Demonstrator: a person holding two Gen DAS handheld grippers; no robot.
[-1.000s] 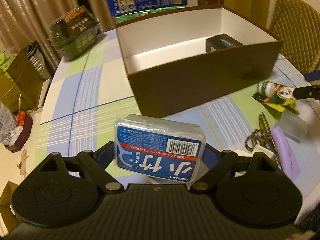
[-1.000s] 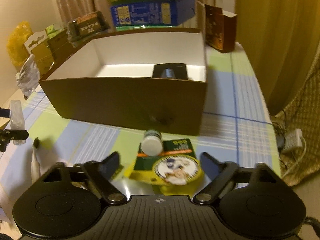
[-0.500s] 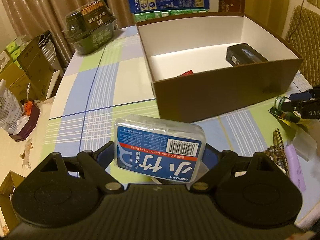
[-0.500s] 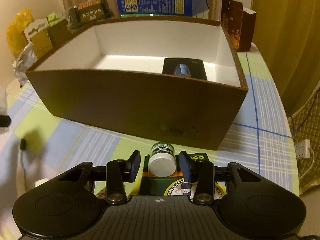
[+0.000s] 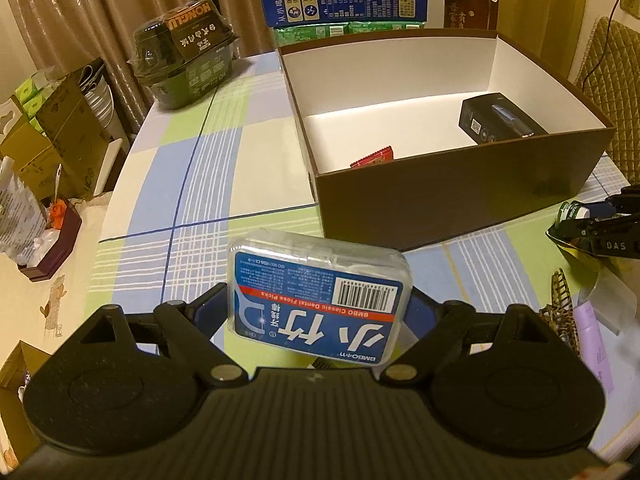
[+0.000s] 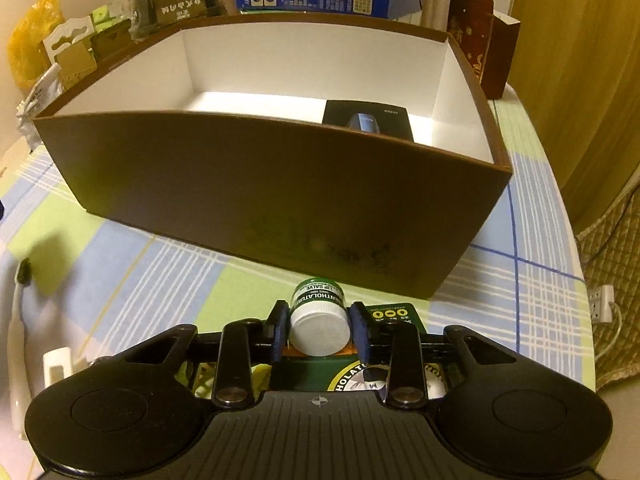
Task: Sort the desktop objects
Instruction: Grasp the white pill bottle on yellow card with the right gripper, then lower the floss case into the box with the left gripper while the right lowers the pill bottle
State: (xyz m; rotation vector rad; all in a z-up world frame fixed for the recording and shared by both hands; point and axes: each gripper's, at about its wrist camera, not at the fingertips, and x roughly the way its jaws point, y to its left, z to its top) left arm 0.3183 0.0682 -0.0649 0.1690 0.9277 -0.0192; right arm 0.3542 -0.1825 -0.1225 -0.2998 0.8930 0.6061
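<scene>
The floss box (image 5: 320, 300), a clear plastic case with a blue label, is pinched across its width by the left gripper (image 5: 318, 312) and held in the air over the tabletop's near edge, short of the carton (image 5: 460, 196). Its label faces up and reads upside down to the camera; the case sits slightly skewed between the fingers, which suggests a grip taken for carrying, not for precise placement. The lip salve (image 6: 319, 320), a small green jar with a white cap, is pinched by the right gripper (image 6: 319, 330), its blue pads pressed against the jar's two sides. The jar lies on its side with the cap toward the camera, and it is still attached to or resting on its green and yellow card (image 6: 384, 364); which of the two cannot be told. It sits just beside the carton's near wall, toward the tabletop's right edge. The carton is open-topped, brown outside and white inside, and serves by all appearances as the collecting bin: a black box (image 5: 496, 122) lies at its right end and a red sachet (image 5: 372, 158) against its near wall. Judged from this, both items are bound for the carton, and each must be lifted over the near wall. Unsorted items remain at the tabletop's near right corner: a patterned clip (image 5: 558, 308) and a lilac packet (image 5: 596, 344). A wrapped bowl (image 5: 184, 54) stands at the far left edge.
</scene>
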